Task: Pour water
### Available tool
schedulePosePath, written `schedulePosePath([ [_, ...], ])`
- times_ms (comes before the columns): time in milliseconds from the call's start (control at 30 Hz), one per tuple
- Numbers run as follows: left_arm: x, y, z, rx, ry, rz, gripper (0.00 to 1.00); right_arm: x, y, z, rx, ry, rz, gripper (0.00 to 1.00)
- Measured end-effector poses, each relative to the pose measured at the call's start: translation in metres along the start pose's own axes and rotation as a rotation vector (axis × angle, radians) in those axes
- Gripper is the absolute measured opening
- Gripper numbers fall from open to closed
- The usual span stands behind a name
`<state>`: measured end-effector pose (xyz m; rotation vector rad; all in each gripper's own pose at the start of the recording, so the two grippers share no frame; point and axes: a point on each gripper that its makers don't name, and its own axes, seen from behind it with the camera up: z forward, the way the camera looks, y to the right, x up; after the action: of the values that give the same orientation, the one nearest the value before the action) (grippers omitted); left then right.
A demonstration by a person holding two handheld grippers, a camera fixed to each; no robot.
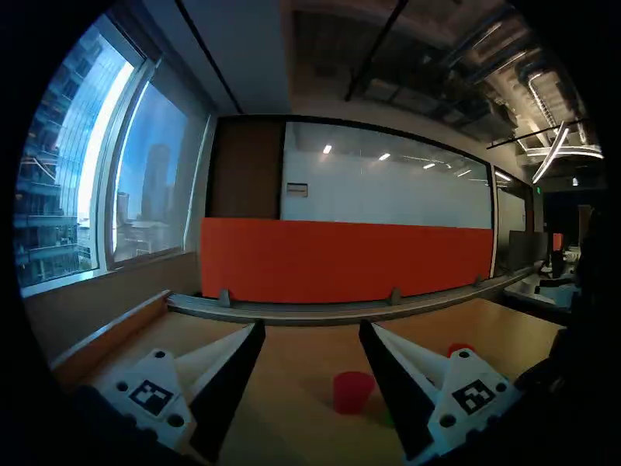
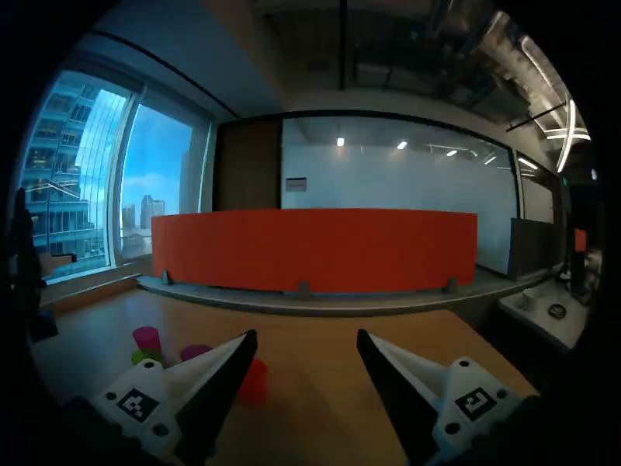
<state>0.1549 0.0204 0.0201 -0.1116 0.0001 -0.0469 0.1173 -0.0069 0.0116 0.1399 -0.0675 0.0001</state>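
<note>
Left gripper (image 1: 310, 330) and right gripper (image 2: 305, 335) are both gaping wide, holding nothing. The red cup (image 1: 353, 391) is sitting lower centre, framed between the left fingers. Advancing level and centring before closing seems best.

fingers (image 1: 208, 356): white, black inner faces | square tags (image 1: 150, 396) (screws (image 1: 175, 420) beside)

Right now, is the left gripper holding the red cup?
No, the red cup stands free on the desk, and the left gripper has its jaws open, not touching it.
</note>
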Motion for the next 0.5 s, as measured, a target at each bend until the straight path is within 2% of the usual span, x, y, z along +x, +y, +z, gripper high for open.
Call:
schedulePosePath([
  [300, 0.043, 0.005, 0.008, -0.033, 0.004, 0.018, 0.9, 0.044, 0.005, 0.001, 0.014, 0.009, 0.003, 0.99],
  [500, 0.048, 0.008, 0.009, -0.049, -0.013, 0.026, 0.89, 0.055, 0.003, 0.0, 0.029, 0.014, 0.007, 1.0],
])
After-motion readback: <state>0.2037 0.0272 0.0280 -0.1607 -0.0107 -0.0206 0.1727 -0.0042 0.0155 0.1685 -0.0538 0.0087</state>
